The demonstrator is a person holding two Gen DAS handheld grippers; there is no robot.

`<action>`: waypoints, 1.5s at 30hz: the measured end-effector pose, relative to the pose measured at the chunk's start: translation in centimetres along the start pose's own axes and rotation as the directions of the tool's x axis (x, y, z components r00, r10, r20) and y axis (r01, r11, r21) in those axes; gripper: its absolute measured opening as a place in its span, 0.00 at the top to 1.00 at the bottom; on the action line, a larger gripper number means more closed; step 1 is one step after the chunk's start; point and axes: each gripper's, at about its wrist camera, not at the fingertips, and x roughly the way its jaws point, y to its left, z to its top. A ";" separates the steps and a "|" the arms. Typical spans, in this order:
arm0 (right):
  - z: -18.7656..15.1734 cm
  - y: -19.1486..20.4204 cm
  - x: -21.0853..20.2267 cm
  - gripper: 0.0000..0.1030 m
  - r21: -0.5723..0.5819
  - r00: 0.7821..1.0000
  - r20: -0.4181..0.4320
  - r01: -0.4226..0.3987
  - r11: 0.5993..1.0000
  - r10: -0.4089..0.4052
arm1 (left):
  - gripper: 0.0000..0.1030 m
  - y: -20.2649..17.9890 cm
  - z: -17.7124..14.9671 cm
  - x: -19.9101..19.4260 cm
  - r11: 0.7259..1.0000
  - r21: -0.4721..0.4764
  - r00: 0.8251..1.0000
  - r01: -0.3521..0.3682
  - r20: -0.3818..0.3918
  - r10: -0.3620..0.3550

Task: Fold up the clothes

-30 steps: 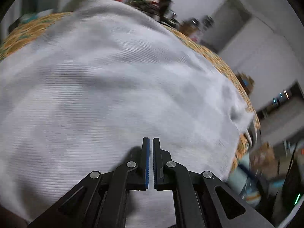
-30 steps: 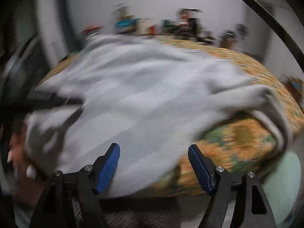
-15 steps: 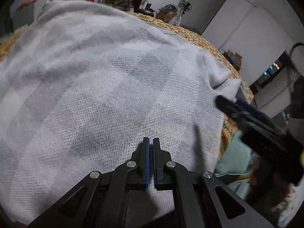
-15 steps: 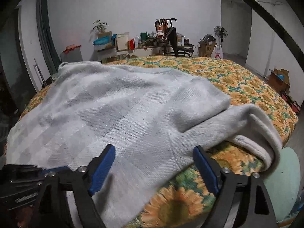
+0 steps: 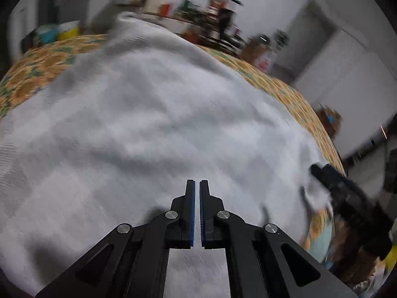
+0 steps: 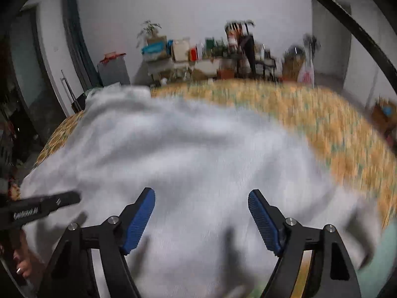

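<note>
A pale grey checked knit garment (image 5: 153,129) lies spread over a bed with a sunflower sheet (image 5: 285,92). My left gripper (image 5: 197,182) hovers low over the garment's near part, its blue-lined jaws shut with only a thin slit between them and no fabric visibly pinched. The right gripper (image 5: 347,198) shows at the garment's right edge in that view. In the right wrist view the garment (image 6: 198,149) fills the middle, and my right gripper (image 6: 201,196) stands wide open above it with nothing between its fingers. The left gripper (image 6: 49,204) pokes in from the left. Both views are motion-blurred.
The sunflower sheet (image 6: 335,129) lies bare to the right of the garment. A cluttered table (image 6: 198,57) and a grey bin (image 6: 113,70) stand against the far wall. A person's hand (image 6: 22,268) shows at lower left. A dark curtain hangs at left.
Both grippers have shifted over the garment and the views are blurred again. The right gripper now sits further over the cloth. Left jaws stay shut, right jaws stay open.
</note>
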 end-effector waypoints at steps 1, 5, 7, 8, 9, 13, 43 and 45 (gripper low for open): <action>2.0 0.0 0.9 0.22 -0.028 1.000 0.010 -0.002 1.000 0.002 | 0.94 0.4 0.9 0.1 1.000 -0.025 1.000 -0.017 0.014 0.018; 9.0 0.6 7.0 0.25 -0.150 0.998 -0.060 -0.038 0.988 0.030 | 0.41 3.3 4.1 0.7 0.972 -0.232 0.996 -0.041 0.064 0.058; 12.1 1.3 10.7 0.25 -0.211 0.994 -0.107 -0.014 0.977 -0.009 | 0.38 4.8 5.4 0.9 0.938 -0.345 0.994 -0.039 0.086 0.073; 13.4 1.9 12.6 0.25 -0.250 0.990 -0.135 -0.005 0.968 -0.030 | 0.38 5.4 5.7 1.0 0.922 -0.383 0.992 -0.049 0.086 0.088; 14.2 2.4 14.2 0.25 -0.284 0.987 -0.157 -0.001 0.959 -0.045 | 0.38 6.1 6.1 1.2 0.899 -0.433 0.991 -0.059 0.086 0.107; 16.4 4.7 19.3 0.25 -0.422 0.975 -0.201 0.005 0.907 -0.098 | 0.38 8.3 7.2 2.1 0.796 -0.600 0.983 -0.073 0.090 0.158; 18.7 1.5 22.3 0.54 -0.238 0.974 -0.204 -0.148 0.960 0.100 | 0.33 12.2 5.6 1.7 0.804 -0.585 0.980 -0.103 0.079 0.183; 18.2 0.6 22.2 0.35 -0.189 0.965 -0.226 -0.179 0.966 0.135 | 0.33 12.2 5.7 2.1 0.826 -0.551 0.982 -0.117 0.059 0.178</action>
